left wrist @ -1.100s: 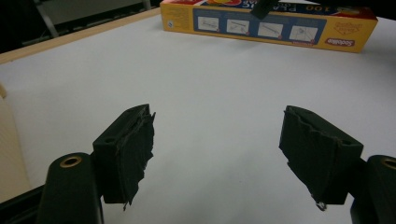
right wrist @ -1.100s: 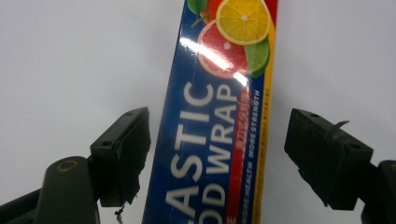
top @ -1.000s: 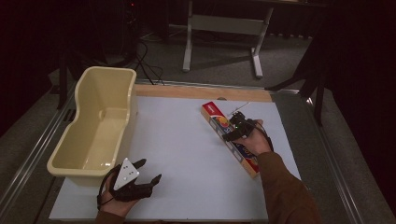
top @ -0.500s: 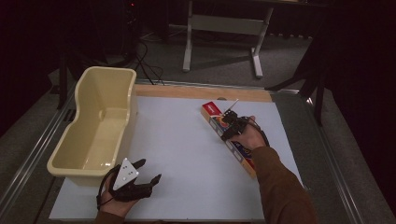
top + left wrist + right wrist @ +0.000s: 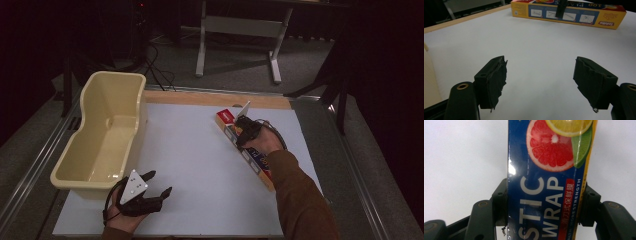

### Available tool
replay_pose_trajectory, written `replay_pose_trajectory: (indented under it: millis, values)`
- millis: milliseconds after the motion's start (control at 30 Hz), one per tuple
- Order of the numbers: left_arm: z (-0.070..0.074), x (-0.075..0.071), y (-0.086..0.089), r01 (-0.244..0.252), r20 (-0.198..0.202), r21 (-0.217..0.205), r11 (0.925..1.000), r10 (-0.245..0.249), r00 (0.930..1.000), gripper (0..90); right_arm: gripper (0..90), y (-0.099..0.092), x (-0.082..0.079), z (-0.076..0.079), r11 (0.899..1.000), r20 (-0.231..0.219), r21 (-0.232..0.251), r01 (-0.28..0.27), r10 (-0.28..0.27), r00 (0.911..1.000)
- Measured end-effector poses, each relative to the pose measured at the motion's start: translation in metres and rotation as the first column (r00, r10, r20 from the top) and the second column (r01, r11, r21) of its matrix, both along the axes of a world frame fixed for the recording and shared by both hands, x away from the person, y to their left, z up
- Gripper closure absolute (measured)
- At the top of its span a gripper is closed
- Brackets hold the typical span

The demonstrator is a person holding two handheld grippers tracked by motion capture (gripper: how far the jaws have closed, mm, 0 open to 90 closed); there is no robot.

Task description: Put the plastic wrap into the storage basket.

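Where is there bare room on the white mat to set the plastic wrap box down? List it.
Free: the wide middle of the white mat, between the cream tub and the plastic wrap box. Crowded: the right strip, where the right gripper clamps the box; the near-left corner, by the left gripper.

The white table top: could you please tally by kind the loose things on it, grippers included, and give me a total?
Long blue and yellow cardboard plastic-wrap box: 1, lying flat and clamped across its width by the right gripper.
Cream plastic tub: 1, at the table's left edge.
Black two-jaw grippers: 2, the left gripper open and holding nothing, the right gripper shut on the box.
Total: 4
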State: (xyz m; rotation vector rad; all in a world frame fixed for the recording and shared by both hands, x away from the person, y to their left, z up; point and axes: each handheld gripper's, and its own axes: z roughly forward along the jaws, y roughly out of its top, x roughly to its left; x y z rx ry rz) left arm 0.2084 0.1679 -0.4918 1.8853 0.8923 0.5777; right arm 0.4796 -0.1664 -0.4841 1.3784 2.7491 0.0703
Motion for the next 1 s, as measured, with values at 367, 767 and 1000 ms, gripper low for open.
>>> replay_pose_trajectory:
  millis: [367, 767, 1000]
  values:
    - [0.000, 0.000, 0.000, -0.003, 0.003, -0.001, 1.0000, 0.003, 1.0000, 26.2, 42.1, -0.006, -0.005, 0.006, 0.983, -0.108, 0.146, 0.111, -0.095, 0.9896]
    - [0.001, 0.000, -0.001, -0.004, 0.005, 0.002, 1.0000, 0.004, 1.0000, 26.4, 42.0, -0.011, -0.014, 0.026, 0.859, -0.245, 0.456, 0.231, -0.128, 0.9610]
    - [0.000, 0.000, -0.002, -0.001, 0.005, 0.004, 1.0000, 0.001, 1.0000, 26.4, 41.9, -0.007, -0.021, 0.043, 0.768, -0.263, 0.587, 0.256, -0.118, 0.9576]
